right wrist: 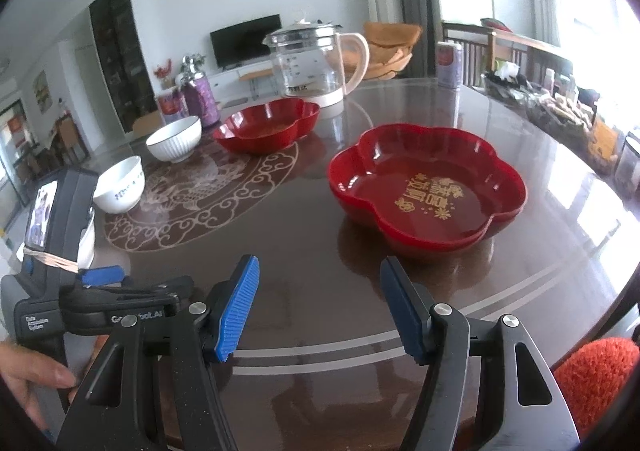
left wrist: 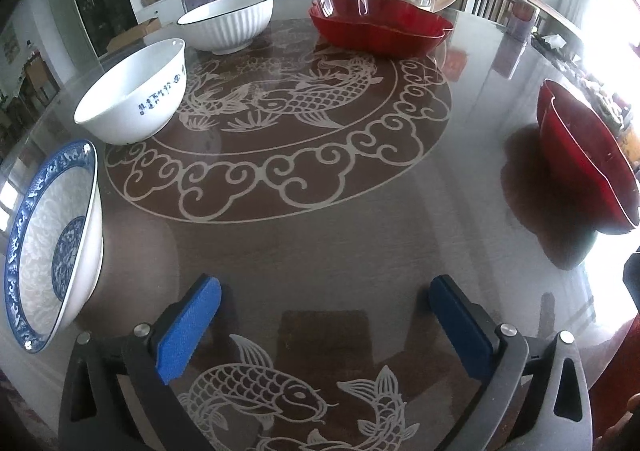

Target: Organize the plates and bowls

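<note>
Landmark: the carp medallion [left wrist: 280, 107] printed on the desk [left wrist: 360, 243].

Left gripper [left wrist: 324, 327]: jaws apart, nothing between them, hovering over the desk on the near side of the medallion. Right gripper [right wrist: 320, 307]: jaws apart, empty, over bare desk, also near side of the medallion.

5 dishes in view:
- Blue bowl [left wrist: 52, 243], patterned rim, off the medallion's near-left edge, just beside the left gripper.
- White bowl [left wrist: 132, 99] with blue lettering, on the medallion's left edge.
- Ribbed bowl [left wrist: 228, 23], dark rim, at the medallion's far-left edge.
- Far red tray [left wrist: 380, 27], flower-shaped, at the medallion's far-right edge.
- Near red tray [right wrist: 426, 187], flower-shaped, gold characters inside, well right of the medallion, just beyond the right gripper.

All dishes stand apart; none stacked.

Glass kettle [right wrist: 316, 63] stands behind the far red tray. A hand [right wrist: 28, 379] holds the left gripper's handle.
</note>
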A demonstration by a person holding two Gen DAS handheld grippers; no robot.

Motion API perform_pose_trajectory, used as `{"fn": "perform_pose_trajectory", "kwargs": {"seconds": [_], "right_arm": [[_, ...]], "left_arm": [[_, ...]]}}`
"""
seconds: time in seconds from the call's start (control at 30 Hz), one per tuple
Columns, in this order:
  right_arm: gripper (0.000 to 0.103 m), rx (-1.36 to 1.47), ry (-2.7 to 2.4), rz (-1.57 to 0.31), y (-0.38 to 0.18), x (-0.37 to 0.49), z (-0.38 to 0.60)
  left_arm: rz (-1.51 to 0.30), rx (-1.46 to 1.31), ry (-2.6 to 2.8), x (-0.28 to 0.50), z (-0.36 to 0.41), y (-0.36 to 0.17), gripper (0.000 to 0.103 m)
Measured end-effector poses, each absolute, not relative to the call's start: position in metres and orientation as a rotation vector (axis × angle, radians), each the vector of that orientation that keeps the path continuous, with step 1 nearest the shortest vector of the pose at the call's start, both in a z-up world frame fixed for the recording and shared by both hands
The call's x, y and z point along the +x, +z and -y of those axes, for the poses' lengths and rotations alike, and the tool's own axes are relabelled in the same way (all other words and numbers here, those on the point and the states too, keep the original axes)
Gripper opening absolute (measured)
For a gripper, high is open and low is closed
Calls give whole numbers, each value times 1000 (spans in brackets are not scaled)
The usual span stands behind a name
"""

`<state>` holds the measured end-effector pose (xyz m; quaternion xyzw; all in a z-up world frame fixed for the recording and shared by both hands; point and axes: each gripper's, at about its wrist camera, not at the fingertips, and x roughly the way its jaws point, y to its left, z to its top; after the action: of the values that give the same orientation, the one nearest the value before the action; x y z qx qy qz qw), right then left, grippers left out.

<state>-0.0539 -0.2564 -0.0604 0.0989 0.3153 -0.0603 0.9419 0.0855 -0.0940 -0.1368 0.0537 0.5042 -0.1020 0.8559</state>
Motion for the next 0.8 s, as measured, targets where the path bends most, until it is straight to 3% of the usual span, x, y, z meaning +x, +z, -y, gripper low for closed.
{"fn": "perform_pose_trajectory", "kwargs": {"seconds": [0.8], "right_arm": [[67, 205, -106, -650, -62, -50, 253]], "left_arm": [[-1144, 127, -265, 99, 96, -131, 103]]}}
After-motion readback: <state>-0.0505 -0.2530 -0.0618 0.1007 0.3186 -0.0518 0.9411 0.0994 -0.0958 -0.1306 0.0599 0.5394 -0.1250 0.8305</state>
